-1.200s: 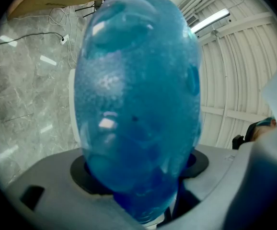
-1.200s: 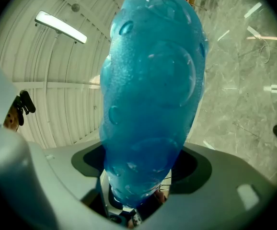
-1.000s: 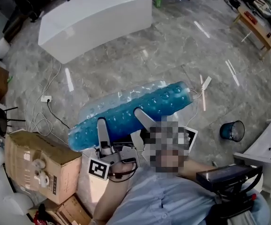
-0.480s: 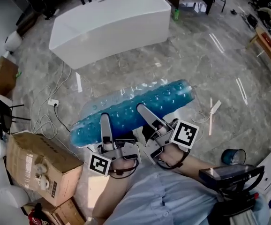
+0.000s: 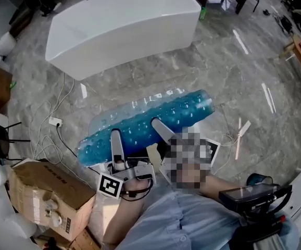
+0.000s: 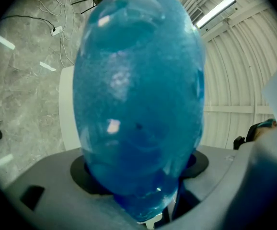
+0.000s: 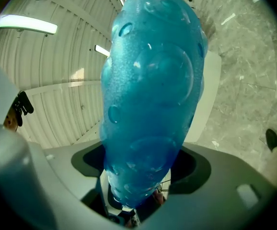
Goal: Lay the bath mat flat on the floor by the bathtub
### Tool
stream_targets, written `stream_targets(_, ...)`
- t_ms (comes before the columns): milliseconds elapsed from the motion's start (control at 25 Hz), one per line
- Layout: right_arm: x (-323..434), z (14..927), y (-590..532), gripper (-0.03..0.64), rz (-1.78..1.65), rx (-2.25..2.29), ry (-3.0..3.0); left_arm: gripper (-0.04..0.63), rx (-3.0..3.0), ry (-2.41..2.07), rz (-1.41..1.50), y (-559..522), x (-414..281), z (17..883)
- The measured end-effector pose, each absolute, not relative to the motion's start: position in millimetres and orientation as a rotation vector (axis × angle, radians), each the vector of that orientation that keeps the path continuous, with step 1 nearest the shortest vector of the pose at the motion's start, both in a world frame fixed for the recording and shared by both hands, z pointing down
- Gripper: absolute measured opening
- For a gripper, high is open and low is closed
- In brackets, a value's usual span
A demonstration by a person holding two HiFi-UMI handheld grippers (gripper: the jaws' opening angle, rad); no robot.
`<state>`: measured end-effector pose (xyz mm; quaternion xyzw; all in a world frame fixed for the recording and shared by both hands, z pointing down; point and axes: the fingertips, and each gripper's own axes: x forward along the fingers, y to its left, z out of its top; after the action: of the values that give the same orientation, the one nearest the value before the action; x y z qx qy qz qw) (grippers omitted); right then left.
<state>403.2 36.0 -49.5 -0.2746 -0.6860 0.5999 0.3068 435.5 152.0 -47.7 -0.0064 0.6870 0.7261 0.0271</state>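
Nearest to you, your left gripper (image 5: 115, 137) is clamped on the near long edge of the bath mat (image 5: 158, 114), its grey jaws pinching the soft plastic with nothing else between them. Your right gripper (image 5: 157, 126) grips the same edge just beside it, jaws closed on the mat in the same way. The mat is translucent blue, glossy and rubbery, dimpled all over with round bubble-like cups. It is bunched into a long, rounded roll, not spread flat, and you hold it slantwise in front of your chest, its left end lower and nearer than its right end. Below it lies the floor (image 5: 234, 72), polished grey stone with pale veins and streaks of reflected light. Towards the floor's left edge, thin white cables (image 5: 57, 116) trail past a brown cardboard box (image 5: 38, 189). Farthest off, beyond the mat, stands the bathtub (image 5: 119, 25), smooth, white and oblong, well apart from the mat
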Motion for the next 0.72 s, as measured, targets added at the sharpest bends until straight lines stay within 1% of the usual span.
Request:
stream_targets(160,332,-30,64,0.374,1.605,-0.699,-1.806,0.347,-0.039,2.149,2.247,181,361,-31)
stream_targets(320,265,-31,75,0.374,1.617,-0.701,-1.860,0.347,-0.111,2.151,2.241,194,291,-31)
stream_targets(720,166,-35,33,0.375,1.684,-0.587,-1.993,0.347,-0.321,2.141,2.353,152,172,-29)
